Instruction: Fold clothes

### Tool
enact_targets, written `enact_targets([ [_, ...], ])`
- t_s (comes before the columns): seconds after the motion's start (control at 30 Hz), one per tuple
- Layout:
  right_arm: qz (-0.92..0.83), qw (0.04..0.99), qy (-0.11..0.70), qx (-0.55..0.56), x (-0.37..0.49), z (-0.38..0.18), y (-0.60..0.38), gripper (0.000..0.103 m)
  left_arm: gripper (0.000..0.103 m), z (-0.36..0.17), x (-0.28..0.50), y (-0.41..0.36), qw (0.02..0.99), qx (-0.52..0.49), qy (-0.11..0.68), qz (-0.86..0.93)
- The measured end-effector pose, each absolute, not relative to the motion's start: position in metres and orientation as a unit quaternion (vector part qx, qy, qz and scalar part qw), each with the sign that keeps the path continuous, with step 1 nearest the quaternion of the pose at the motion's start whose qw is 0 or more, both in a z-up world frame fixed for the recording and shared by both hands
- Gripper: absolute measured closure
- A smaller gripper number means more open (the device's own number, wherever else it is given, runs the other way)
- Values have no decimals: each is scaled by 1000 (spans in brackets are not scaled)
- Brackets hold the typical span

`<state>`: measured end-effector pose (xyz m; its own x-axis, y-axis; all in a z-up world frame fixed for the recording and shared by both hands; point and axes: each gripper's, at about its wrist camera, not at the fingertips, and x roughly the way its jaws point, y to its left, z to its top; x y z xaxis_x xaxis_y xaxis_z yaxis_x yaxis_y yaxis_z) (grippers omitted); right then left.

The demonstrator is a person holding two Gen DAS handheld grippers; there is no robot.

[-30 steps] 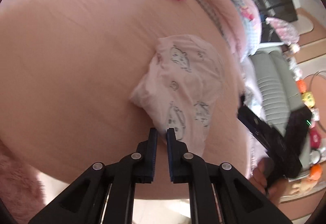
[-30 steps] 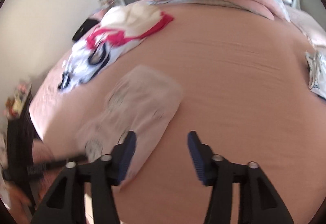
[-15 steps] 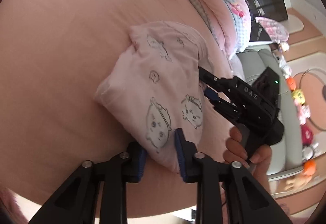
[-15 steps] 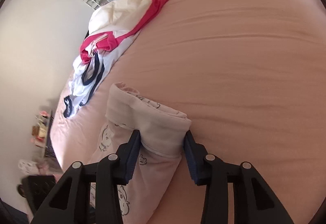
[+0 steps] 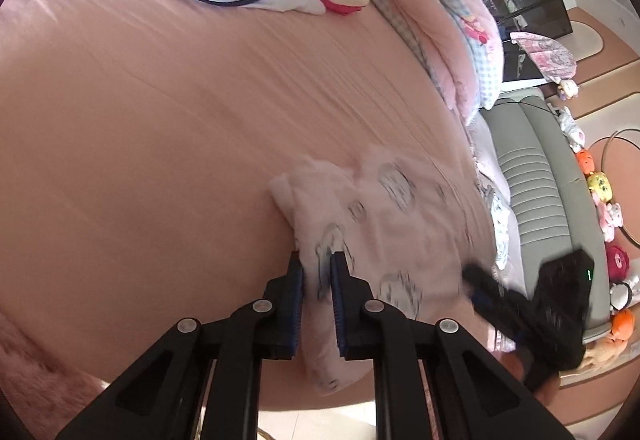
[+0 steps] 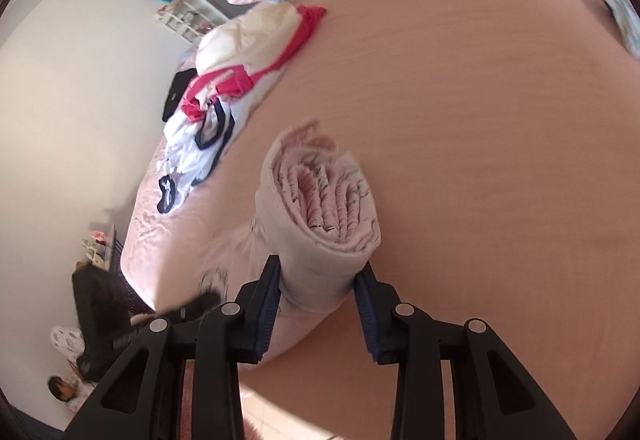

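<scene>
On the pink bed [image 5: 168, 128], near its edge, the left gripper [image 5: 318, 272] is closing, pinching the pale pink garment [image 5: 392, 224]; the right gripper [image 6: 318, 280] is closing on its bunched end, both pads pressing cloth

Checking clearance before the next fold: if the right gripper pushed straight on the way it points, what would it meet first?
The folded pink garment already clamped in the right gripper; beyond it, probably the pink bedsheet.
</scene>
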<state>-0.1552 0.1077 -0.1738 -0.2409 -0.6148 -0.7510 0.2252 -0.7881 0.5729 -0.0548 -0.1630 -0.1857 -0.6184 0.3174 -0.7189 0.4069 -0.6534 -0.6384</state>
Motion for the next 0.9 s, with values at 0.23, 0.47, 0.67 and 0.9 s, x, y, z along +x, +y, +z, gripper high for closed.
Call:
enact_targets([
  [0.23, -837, 191, -19, 512, -113, -148, 110, 68, 92, -155, -54, -160, 28, 388, 373, -842],
  [0.47, -857, 293, 135, 402, -108, -116, 47, 67, 91, -157, -88, -79, -80, 428, 235, -869],
  [0.67, -828, 294, 199, 434, -151, -162, 34, 67, 92, -175, -86, -94, 15, 455, 214, -864],
  [0.9, -836, 270, 55, 474, -177, -159, 93, 53, 91, -174, -30, -149, 43, 408, 351, -842],
])
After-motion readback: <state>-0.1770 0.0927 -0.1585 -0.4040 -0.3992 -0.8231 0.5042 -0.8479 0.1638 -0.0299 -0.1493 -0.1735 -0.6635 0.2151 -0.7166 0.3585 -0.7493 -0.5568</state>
